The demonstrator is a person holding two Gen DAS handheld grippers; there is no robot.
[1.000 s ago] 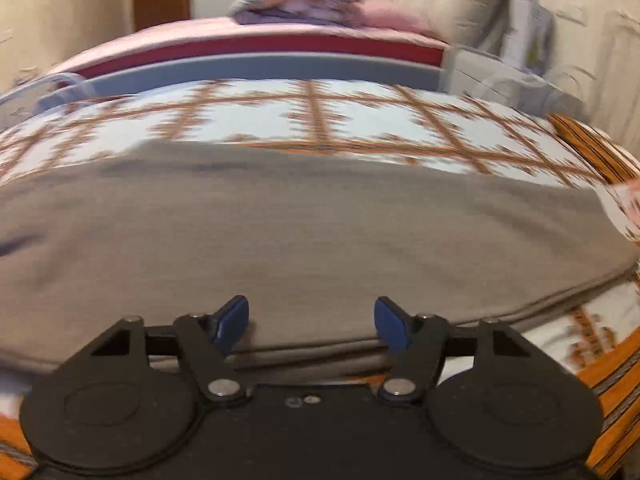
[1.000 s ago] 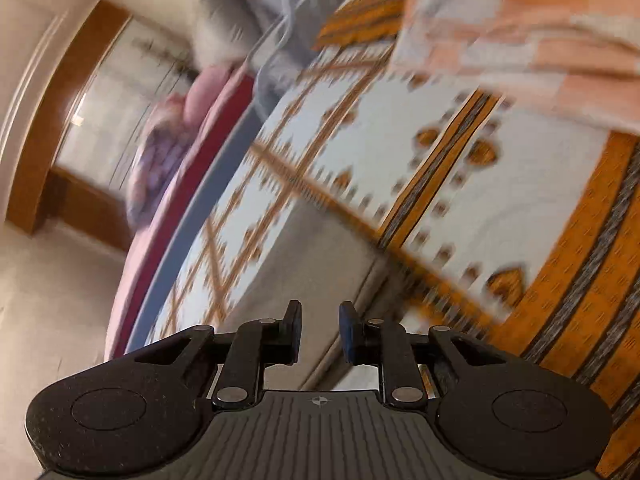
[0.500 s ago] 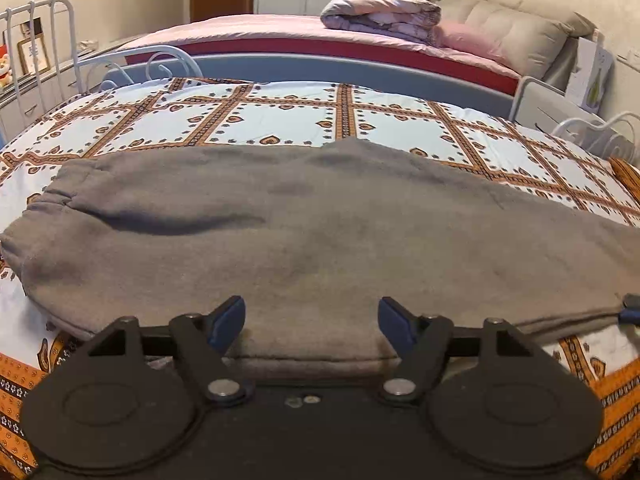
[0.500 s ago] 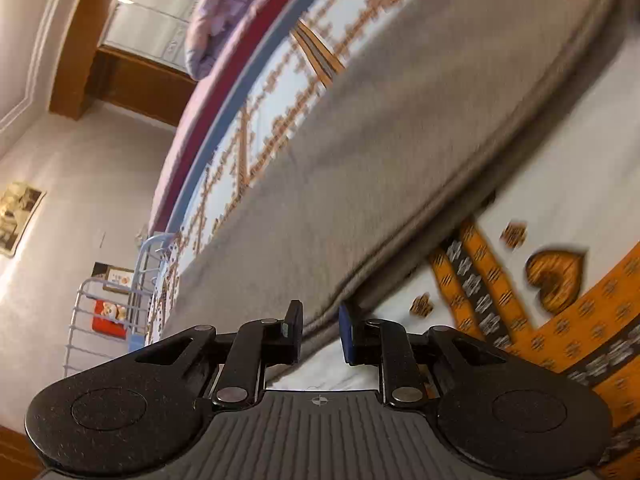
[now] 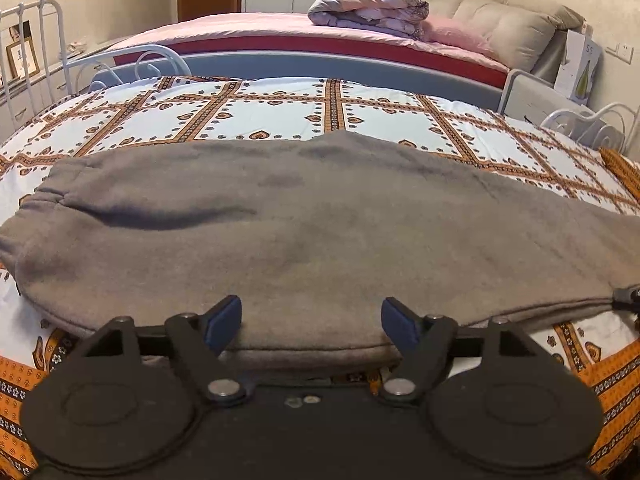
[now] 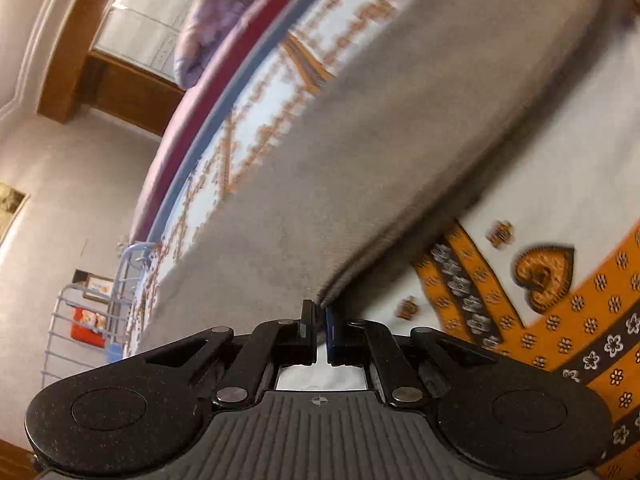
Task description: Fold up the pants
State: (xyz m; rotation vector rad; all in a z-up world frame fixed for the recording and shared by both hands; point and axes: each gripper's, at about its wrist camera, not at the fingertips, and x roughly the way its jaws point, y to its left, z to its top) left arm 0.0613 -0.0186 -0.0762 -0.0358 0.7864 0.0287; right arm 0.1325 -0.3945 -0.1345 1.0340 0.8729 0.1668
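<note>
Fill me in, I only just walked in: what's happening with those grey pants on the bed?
A person is folding the grey pants on the patterned bedspread with a handheld claw in each hand. The right claw has just closed on the near edge of the pants at one end. The left claw has been opening and now sits wide open over the near edge, gripping nothing yet. The pants lie long and flat, already doubled leg on leg.

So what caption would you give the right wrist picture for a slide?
Right gripper, just closed, pinches the edge of grey pants lying on the patterned bedspread.
</note>
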